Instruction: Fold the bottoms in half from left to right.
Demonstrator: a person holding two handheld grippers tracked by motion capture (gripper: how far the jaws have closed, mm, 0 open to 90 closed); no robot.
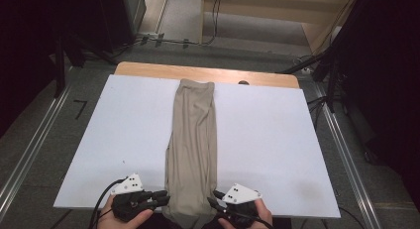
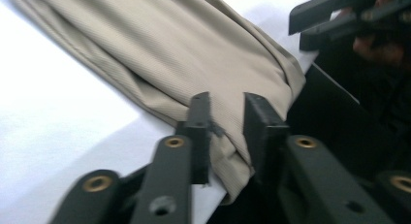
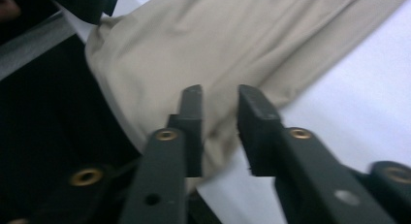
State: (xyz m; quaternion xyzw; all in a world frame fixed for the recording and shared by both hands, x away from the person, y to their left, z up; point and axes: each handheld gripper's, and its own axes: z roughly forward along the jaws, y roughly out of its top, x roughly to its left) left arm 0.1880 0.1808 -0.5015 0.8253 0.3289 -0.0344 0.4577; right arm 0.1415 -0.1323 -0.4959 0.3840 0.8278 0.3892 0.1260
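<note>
High view has a long beige cloth (image 1: 192,144) laid lengthwise down the middle of the white counter (image 1: 277,140), its near end hanging over the front edge. A strip of bare wood (image 1: 148,69) shows along the far edge, and cables (image 1: 215,13) run over the grey floor (image 1: 29,140) behind it. Dark stands sit off to both sides.

Left tool (image 1: 162,196) sits at the cloth's near left corner, right tool (image 1: 214,199) at the near right corner, a hand (image 1: 126,221) behind each. Left gripper view: jaws parted with the cloth's edge (image 2: 228,136) lying between them, not clamped. Right gripper view is the same, jaws apart astride the fabric (image 3: 218,112). No containers or readable writing anywhere that I can make out.
</note>
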